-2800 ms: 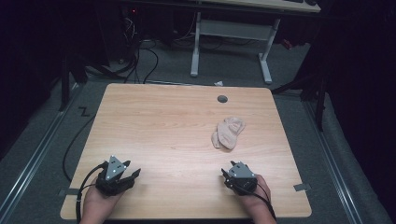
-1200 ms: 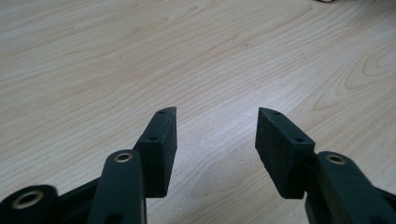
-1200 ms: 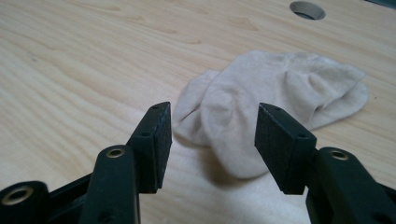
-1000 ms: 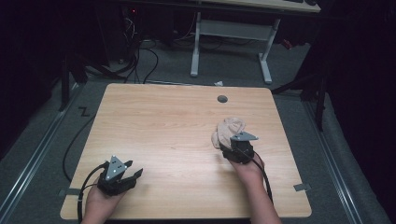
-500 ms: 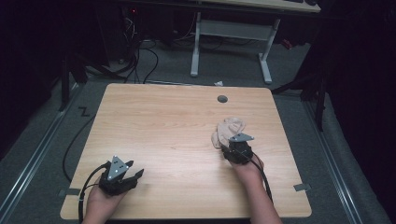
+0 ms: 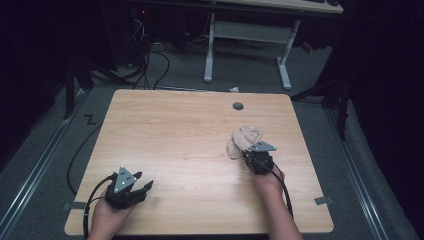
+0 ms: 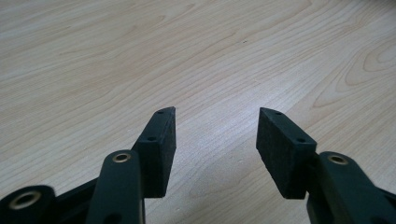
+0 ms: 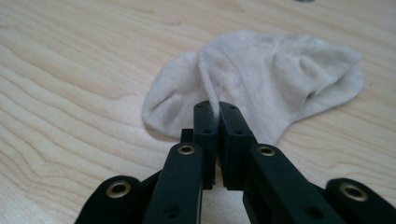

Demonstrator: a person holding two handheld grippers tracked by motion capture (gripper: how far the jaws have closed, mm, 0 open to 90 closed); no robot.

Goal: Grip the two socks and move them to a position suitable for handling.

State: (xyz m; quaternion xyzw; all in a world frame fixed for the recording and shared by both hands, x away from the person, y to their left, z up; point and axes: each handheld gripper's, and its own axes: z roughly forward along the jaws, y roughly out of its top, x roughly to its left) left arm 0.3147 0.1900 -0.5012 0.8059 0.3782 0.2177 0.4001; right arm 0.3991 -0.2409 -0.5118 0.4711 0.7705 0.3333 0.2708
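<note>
Resting near the front left corner of the tabletop (image 6: 170,130), the left gripper (image 6: 146,187) sits in the person's left hand (image 6: 107,212), the forearm coming in from the bottom edge and the fingers aimed toward the right across the wood. Its fingers (image 7: 159,144) stand apart, with only bare wood grain between them in the left gripper view, and they touch nothing.

Farther right, on the right half of the tabletop, lies a small beige sock (image 6: 244,140), crumpled, just this side of a round grey grommet (image 6: 238,106) near the far edge. The right gripper (image 6: 248,152) meets the sock at its near edge, held by the right hand (image 6: 269,176), whose forearm runs up from the bottom edge and leans slightly leftward. The gripper points away from the person, low over the wood. Its fingers (image 8: 232,126) have just been closing and now pinch a raised fold of the sock (image 8: 261,79) between them, the cloth drawn up into a ridge at the fingertips while the rest lies flat.
</note>
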